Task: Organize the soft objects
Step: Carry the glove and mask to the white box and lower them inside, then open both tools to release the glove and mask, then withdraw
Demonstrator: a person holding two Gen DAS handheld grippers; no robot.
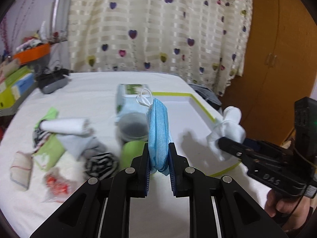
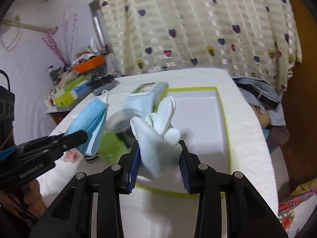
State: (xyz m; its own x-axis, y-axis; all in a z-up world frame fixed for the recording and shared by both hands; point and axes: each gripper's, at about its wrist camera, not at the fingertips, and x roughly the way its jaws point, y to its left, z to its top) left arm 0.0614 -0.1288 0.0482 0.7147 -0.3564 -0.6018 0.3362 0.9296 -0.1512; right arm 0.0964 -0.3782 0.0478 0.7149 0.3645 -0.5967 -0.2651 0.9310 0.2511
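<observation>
White table (image 1: 95,97); green-rimmed box lid (image 2: 200,107) at 12 o'clock from right gripper (image 2: 159,161), nearer it. Its fingers pinch white glove (image 2: 158,136). Left gripper (image 1: 159,159) pinches blue mask (image 1: 158,134), long axis upright; lid at 1 o'clock.

the face mask (image 1: 157,136) was light blue with white ear loops. the glove (image 2: 158,138) was white. both grippers were black with dark blue pads (image 2: 133,168). the tray (image 1: 202,104), at two o'clock from the mask, was white inside with a lime green rim. the sock (image 1: 101,163), at eight o'clock, had black and white stripes. the curtain (image 1: 158,25) was cream with purple, pink and yellow hearts. the table cover (image 1: 89,91) was white.
</observation>
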